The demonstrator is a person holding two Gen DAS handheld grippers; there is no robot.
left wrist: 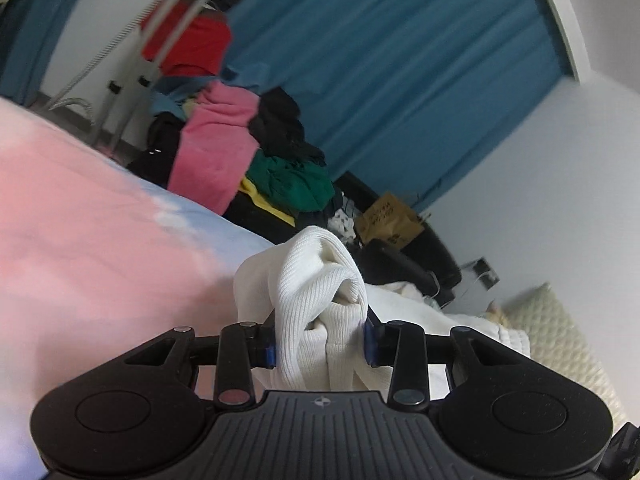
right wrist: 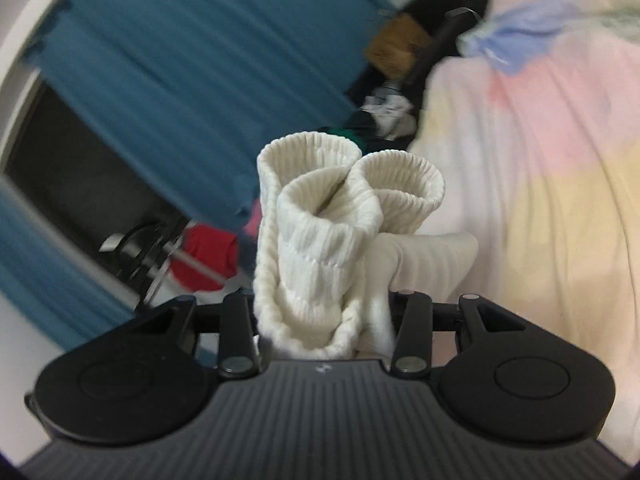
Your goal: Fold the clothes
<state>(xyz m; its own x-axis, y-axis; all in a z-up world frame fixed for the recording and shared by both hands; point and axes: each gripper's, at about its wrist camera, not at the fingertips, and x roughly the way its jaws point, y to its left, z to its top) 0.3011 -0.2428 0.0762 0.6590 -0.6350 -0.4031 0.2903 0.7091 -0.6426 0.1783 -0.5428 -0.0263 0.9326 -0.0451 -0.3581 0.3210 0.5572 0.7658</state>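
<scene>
Only 1 label shows: dark print on a brown cardboard box point(left wrist: 389, 220) at centre right of the left wrist view, too blurred to read. Below it, the left gripper point(left wrist: 322, 344) is clamped on bunched white ribbed socks point(left wrist: 316, 280) at lower centre. Likewise the right gripper point(right wrist: 324, 320) pinches white ribbed socks point(right wrist: 320, 232), 2 open cuffs rising at mid-frame. Pastel bedding point(right wrist: 540, 200) fills the right side, its edge meeting a heap of clothes point(left wrist: 256, 148); teal curtains point(left wrist: 400, 60) hang behind.
</scene>
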